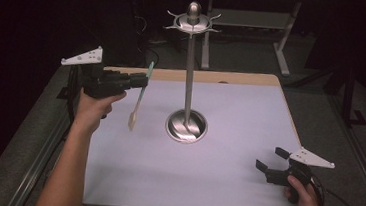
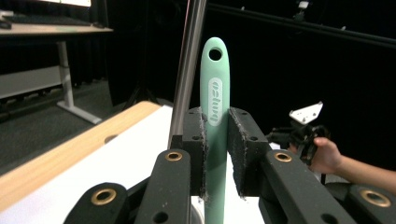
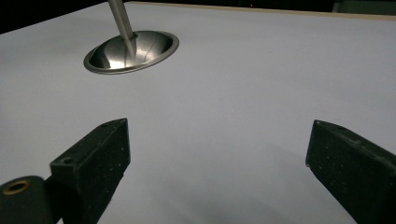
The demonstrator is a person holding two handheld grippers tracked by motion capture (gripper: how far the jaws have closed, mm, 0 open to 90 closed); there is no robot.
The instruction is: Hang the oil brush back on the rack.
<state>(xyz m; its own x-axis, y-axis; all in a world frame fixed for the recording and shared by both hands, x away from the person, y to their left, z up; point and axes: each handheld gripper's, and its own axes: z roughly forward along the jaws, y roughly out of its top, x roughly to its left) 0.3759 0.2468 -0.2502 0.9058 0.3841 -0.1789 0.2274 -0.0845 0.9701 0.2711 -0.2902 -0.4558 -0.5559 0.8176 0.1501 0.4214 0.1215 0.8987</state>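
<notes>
At the left I find my left gripper (image 1: 140, 81) raised above the white table (image 1: 234, 188), its jaws pinching the mint-green spatula (image 1: 140, 96) by the handle. The spatula hangs nearly upright, pale blade down, clear of the surface and just left of the steel stand (image 1: 189, 83). The stand's pole rises from a round base at mid-table. At the right, my right gripper (image 1: 269, 160) sits low near the table's edge, jaws spread, nothing between them.
</notes>
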